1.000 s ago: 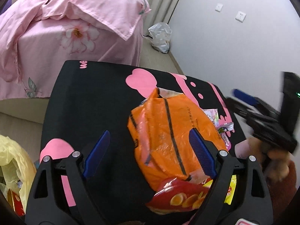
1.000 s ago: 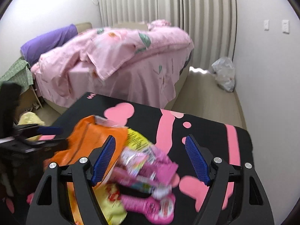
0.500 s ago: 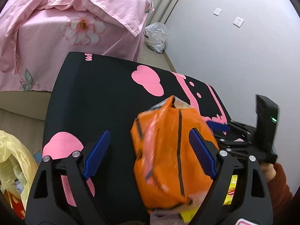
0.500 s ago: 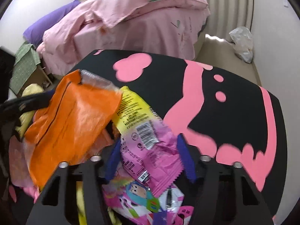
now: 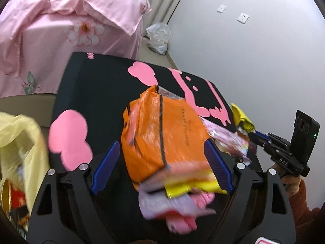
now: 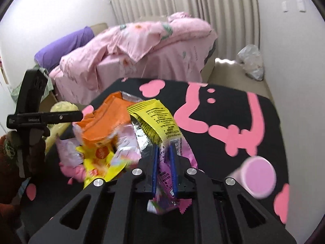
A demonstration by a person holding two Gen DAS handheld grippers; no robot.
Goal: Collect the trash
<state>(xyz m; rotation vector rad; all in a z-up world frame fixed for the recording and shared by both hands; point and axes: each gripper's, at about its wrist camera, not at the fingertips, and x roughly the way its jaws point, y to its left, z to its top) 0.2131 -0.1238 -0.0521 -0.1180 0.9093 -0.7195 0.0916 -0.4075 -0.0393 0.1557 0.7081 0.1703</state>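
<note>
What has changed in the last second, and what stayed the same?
The right gripper, open a second ago, has shut on the yellow and pink wrappers and lifted them off the pile. The left gripper stays open around the orange bag. The black table has not moved.

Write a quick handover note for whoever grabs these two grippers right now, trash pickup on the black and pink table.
Right gripper: shut on a bunch of wrappers, the yellow wrapper and a purple wrapper pinched between its pads.
Left gripper: open, jaws on either side of the orange bag, not gripping it.
On the table: a pile of the orange bag and blurred yellow, red and pink packets, plus a pink cup near the right gripper.
Yellow trash bag sits off the table's left edge, with some trash in it.
Left to do: bag the held wrappers, then the pile and cup.
</note>
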